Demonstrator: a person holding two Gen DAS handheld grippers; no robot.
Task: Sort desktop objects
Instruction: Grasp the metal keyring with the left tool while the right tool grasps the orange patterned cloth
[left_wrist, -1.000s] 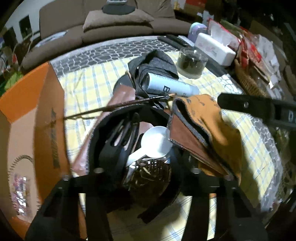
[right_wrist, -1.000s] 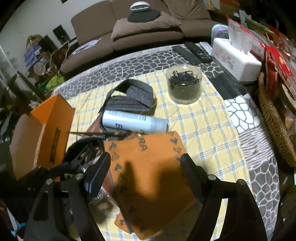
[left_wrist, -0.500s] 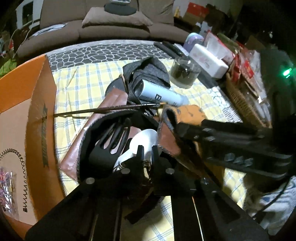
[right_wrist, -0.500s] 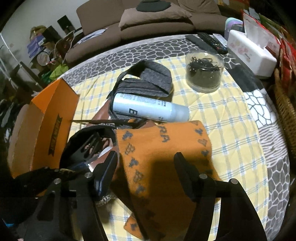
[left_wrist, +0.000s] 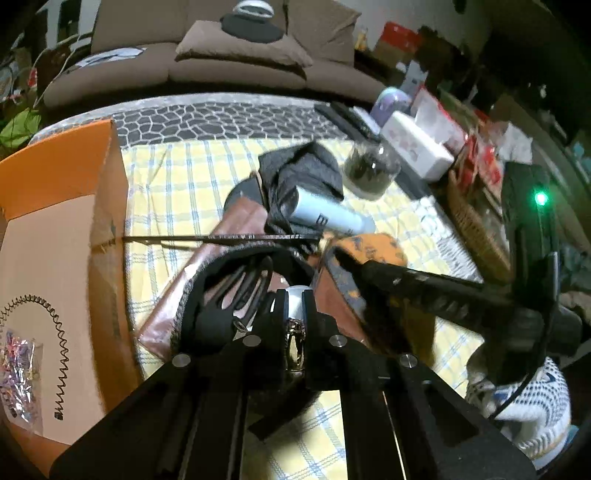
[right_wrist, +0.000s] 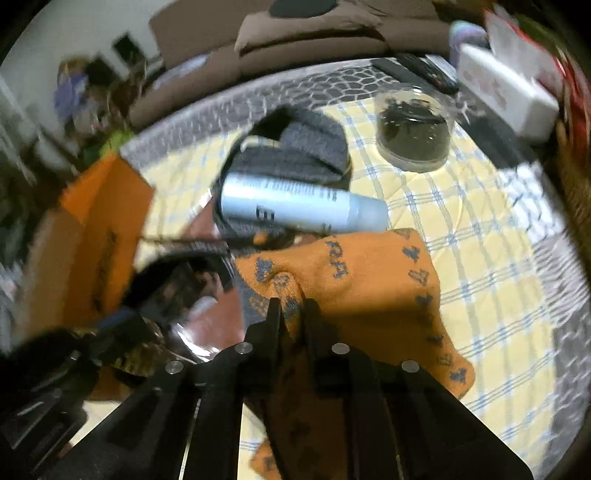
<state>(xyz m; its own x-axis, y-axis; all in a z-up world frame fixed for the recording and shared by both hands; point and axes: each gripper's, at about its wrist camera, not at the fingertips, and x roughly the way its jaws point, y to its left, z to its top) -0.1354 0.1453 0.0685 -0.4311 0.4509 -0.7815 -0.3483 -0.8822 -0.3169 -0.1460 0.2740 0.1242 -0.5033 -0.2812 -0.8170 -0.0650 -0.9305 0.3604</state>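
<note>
- One orange sock (right_wrist: 354, 280), lying near-centre on the tabletop (right_wrist: 480, 266), is pinched by the right gripper (right_wrist: 291, 306).
- Left gripper (left_wrist: 293, 299) is clamped on one metallic object (left_wrist: 295, 339).
- One spray can (right_wrist: 303, 210) lies beyond.

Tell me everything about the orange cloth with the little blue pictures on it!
The orange cloth looks soft and knitted, like a sock, with small grey-blue shapes and letters across it. It lies rumpled on the yellow checked tablecloth, just in front of the pale blue tube. The right gripper is pinching a raised fold near its left edge, so the fabric bunches up there. Its far end sags flat toward the table edge.
</note>
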